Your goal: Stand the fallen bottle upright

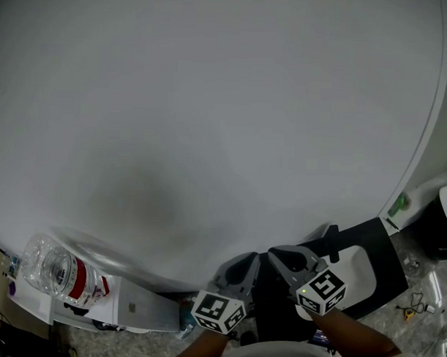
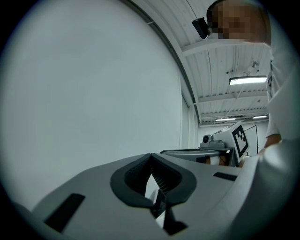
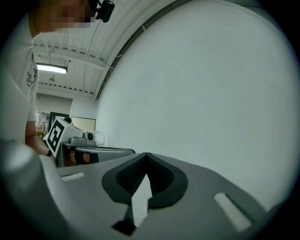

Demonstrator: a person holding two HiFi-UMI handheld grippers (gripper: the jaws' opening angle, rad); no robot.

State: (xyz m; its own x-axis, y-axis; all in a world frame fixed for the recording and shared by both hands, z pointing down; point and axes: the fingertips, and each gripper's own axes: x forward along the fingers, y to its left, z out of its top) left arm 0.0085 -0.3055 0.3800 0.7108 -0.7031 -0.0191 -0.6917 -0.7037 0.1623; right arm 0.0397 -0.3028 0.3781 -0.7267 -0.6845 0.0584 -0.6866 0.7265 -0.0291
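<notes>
support — white round table point(image 1: 211, 122) | by its lower-left rim — bottle point(image 1: 59, 272), blurred

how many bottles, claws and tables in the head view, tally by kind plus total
bottle: 1
claws, left claw and right claw: 2
table: 1
total: 4

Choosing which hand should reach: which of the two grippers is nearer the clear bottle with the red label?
The left gripper: the bottle is at the far left, and the right gripper sits farther right.
</notes>
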